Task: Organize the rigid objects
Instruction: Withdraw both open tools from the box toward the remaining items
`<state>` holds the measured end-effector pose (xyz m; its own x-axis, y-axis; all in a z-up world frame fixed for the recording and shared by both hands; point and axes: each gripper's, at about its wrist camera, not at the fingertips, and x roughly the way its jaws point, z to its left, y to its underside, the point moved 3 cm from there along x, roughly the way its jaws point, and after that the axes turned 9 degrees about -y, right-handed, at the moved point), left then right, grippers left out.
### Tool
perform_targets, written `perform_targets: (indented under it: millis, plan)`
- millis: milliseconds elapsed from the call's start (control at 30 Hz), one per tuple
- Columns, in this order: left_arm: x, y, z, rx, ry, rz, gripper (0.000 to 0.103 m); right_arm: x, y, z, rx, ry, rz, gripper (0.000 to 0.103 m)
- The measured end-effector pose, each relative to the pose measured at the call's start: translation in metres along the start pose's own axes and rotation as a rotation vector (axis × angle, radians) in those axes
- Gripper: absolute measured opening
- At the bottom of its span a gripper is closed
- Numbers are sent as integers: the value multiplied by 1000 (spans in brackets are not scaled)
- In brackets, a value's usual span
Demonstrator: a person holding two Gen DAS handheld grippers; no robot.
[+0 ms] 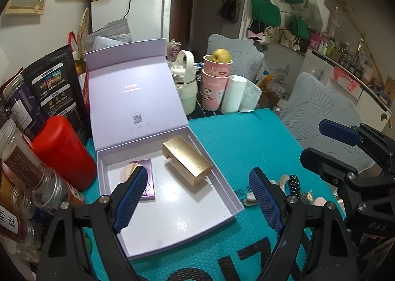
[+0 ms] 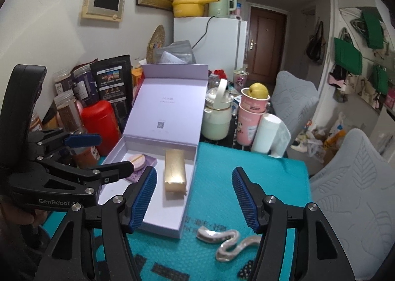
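While the left gripper (image 1: 197,197) hangs over the near end of the lilac gift box (image 1: 229,194), its blue-padded jaws stand wide apart with nothing between them. Seen from the left wrist, the box sits open on the teal mat (image 1: 246,137), its lid (image 1: 133,93) leaning back toward the clutter behind. Inside the tray a gold box (image 1: 187,160) lies tilted toward the right wall, and a small purple box (image 1: 148,182) lies flat to its left, partly hidden by the left finger; a pale round puff (image 1: 126,171) peeks out beside it. A red canister (image 1: 61,150) stands just left of the tray, with clear jars (image 1: 22,157) crowded in front of it. On the mat to the right of the tray lie a few small pale pieces and a black dotted hair clip (image 1: 295,184). The right gripper (image 1: 345,147) shows at the right edge, its jaws apart. From the right wrist, the right gripper (image 2: 195,197) also stands open and empty above the mat, with the gift box (image 2: 158,224) just left of centre. The gold box (image 2: 175,172) lies lengthwise in the tray, and the puff (image 2: 136,158) rests on the purple box (image 2: 145,162) at the far left corner. The left gripper (image 2: 98,152) reaches in from the left, its upper and lower fingers apart. Near the bottom, two pearly wavy hair clips (image 2: 229,244) lie on the mat, touching each other, and a black dotted clip (image 2: 245,270) lies beside the right finger.
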<state>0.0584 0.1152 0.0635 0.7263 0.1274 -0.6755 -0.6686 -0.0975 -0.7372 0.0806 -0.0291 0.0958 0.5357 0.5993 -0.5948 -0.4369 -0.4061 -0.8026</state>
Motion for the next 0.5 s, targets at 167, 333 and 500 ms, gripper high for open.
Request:
perform_targets:
  millis: [167, 333, 500]
  plan:
    - [-6, 12, -16, 11, 26, 15, 85, -18, 12, -4, -1, 27, -6, 65]
    - [-9, 21, -29, 23, 53, 27, 85, -32, 26, -9, 14, 39, -5, 65]
    - [-14, 32, -44, 39, 84, 30, 85, -43, 38, -13, 34, 51, -3, 65]
